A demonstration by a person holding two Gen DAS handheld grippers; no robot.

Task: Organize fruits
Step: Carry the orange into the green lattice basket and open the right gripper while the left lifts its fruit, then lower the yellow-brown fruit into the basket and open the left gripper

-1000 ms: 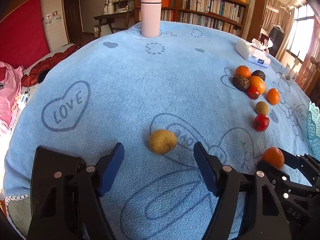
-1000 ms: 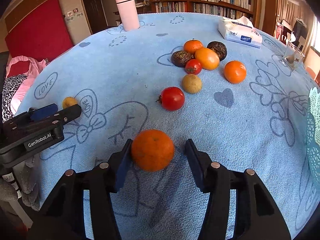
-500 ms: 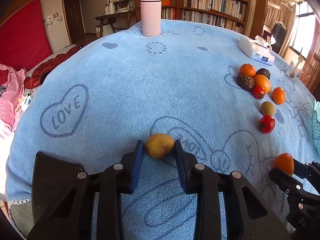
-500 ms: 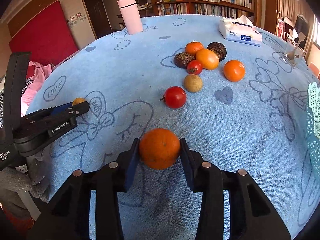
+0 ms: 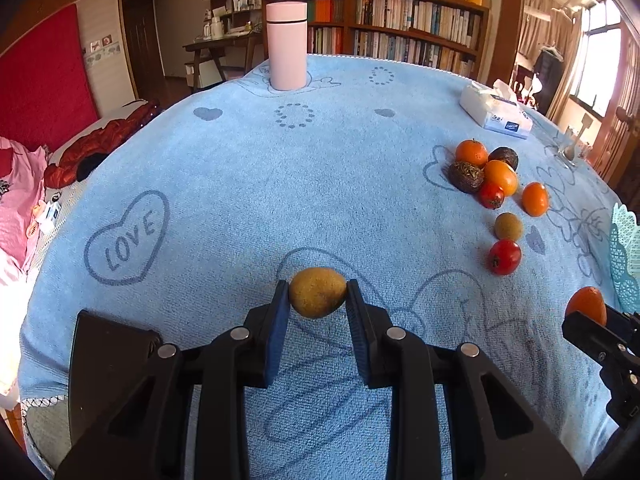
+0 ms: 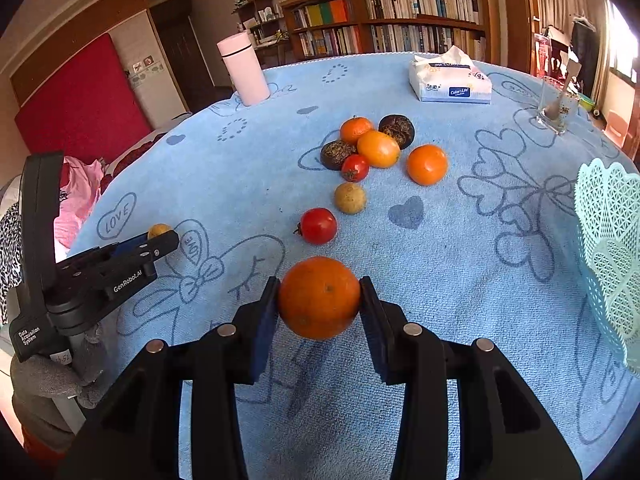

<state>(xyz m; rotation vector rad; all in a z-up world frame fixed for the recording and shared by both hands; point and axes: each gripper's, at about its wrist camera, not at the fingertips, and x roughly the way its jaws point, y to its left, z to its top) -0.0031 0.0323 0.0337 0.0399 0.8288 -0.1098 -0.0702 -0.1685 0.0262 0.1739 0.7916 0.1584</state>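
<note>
Left wrist view: left gripper point(image 5: 318, 294) is clamped on the yellow-brown fruit point(image 5: 317, 292), pads pressing both its sides, near the front edge of the blue towel-covered table point(image 5: 240, 184). Looks just off the cloth, tho I can't tell for sure. Risk: the fruit's small and egg-shaped, held only at the pad tips, so a tilt or jerk could squirt it out and it'd roll toward the front edge. Pink bottle point(image 5: 287, 46) stands capped at the far edge; contents hidden. Tissue box point(image 5: 496, 114) near the far right corner, a tissue poking out the top. Mint basket point(image 5: 626, 256) shows only a sliver at the right edge; inside not visible.

Right wrist view: right gripper point(image 6: 319, 300) has its jaws closed on a big orange point(image 6: 319, 298), pads on its left and right sides, front-centre of the table. Risk: round and smooth-ish, gripped about its widest part, so a swing toward the basket point(image 6: 608, 256) could roll it free, or it may clip the lacy rim. What shows of the basket's inside looks empty, imo; the rest is out of frame. Remaining pile of fruit point(image 6: 378, 148) sits mid-table, w/ a red tomato point(image 6: 318, 226) apart and nearer. Glass point(image 6: 556, 114) at the far right edge holds a spoon-like thing.
</note>
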